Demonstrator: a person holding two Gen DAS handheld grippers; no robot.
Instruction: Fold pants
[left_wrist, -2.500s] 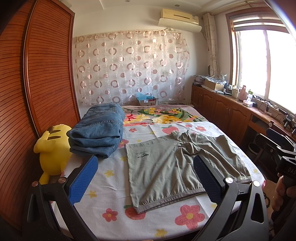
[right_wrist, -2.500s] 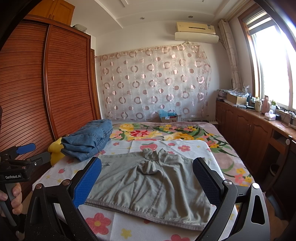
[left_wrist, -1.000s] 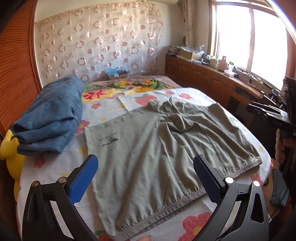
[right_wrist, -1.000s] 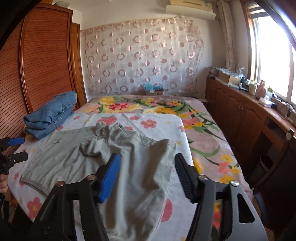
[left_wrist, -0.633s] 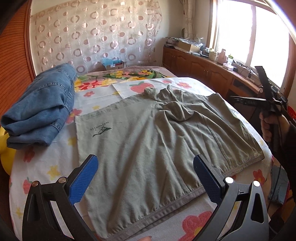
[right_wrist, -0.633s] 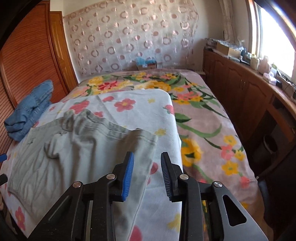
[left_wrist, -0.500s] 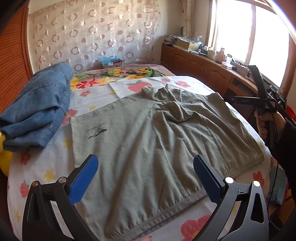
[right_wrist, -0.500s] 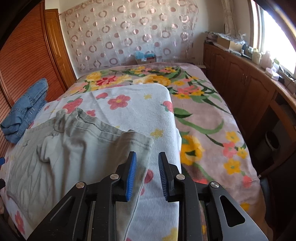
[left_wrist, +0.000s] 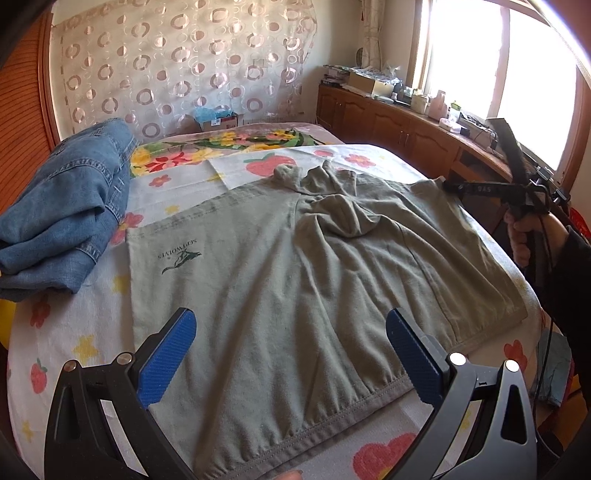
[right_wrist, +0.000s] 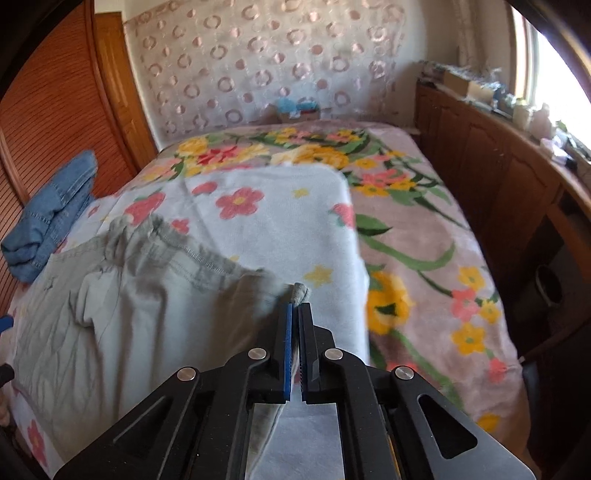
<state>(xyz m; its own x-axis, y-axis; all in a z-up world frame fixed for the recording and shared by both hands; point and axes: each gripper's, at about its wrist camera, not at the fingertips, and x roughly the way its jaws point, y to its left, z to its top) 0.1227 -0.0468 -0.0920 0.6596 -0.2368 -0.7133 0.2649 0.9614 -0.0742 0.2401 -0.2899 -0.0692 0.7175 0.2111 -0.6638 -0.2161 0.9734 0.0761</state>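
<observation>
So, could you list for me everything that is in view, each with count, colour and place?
pants: 1, grey-green, spread flat on the bed
jeans: 1 folded pile, blue, left of the pants
sheet: 1, white with flowers, under the pants
blanket: 1, pink floral, far side of the bed
curtain: 1, pale with rings, back wall
cabinets: wooden row under the window
left gripper: 1, black with blue pads, open over the pants hem
right gripper: 1, same colours, shut on a pants corner
hand: 1, holding the right gripper

So my right gripper (right_wrist: 296, 308), wide open a second ago, is now clamped on the corner of the grey pants (right_wrist: 155, 295), lifting it a bit.
</observation>
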